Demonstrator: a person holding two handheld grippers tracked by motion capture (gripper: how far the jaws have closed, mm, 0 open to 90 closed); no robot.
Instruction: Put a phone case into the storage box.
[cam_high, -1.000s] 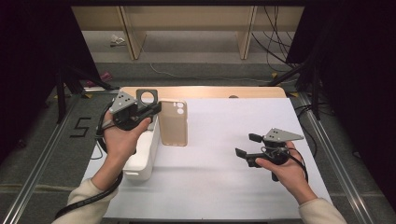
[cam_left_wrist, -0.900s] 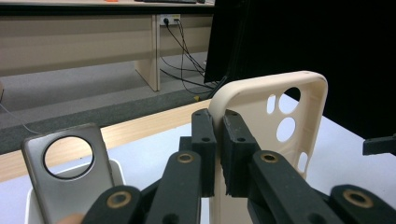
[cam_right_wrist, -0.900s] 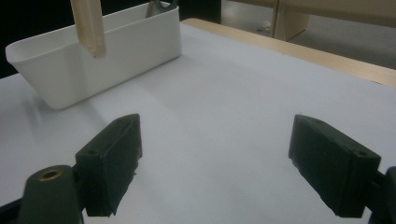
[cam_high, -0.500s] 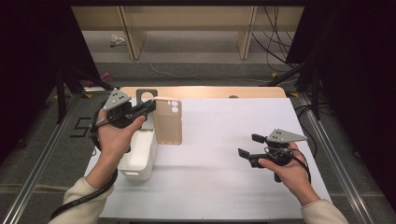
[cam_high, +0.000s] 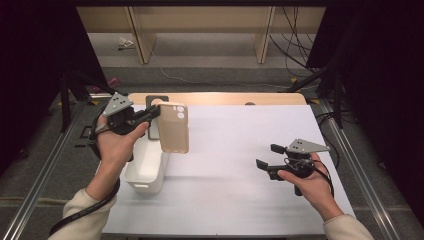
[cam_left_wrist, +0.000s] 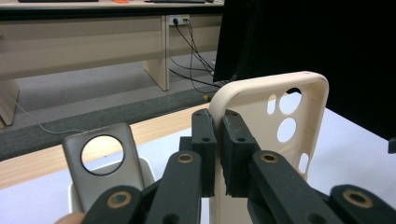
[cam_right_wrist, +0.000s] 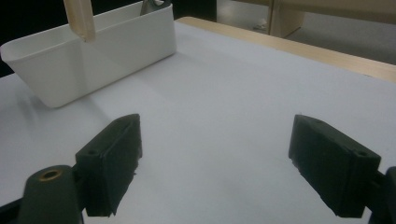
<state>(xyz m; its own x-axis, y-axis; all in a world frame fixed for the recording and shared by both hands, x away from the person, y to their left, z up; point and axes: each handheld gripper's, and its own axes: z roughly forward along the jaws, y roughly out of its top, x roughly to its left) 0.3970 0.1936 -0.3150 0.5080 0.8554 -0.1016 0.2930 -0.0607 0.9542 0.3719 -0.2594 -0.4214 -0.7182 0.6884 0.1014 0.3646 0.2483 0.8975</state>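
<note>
Nearest to me, my right gripper (cam_high: 264, 156) sits low over the white table cover (cam_high: 235, 200) with its jaws spread wide and nothing between them; its own camera looks across bare cover toward the white bin (cam_right_wrist: 88, 51). It has barely shifted over the last second, so I read it as parked.

The change is on the other side. My left gripper (cam_high: 156, 111) has its jaws clamped on the side wall of the beige phone case (cam_high: 173, 128), pads pinching the rim near the camera cutouts, as the left gripper view shows plainly (cam_left_wrist: 261, 140). 1 second ago that case lay flat on the cover just beside the bin; half a second ago it was tipping up; now it hangs upright, clear of the table, above the bin's (cam_high: 145, 170) right edge and drifting left toward it.

Just beyond, 1 grey phone case (cam_left_wrist: 103, 163) with a round camera hole already stands in the bin's far end.

I judge the pick as done and the carry well along: what remains is centring the beige case over the bin opening and lowering it in beside the grey one.
</note>
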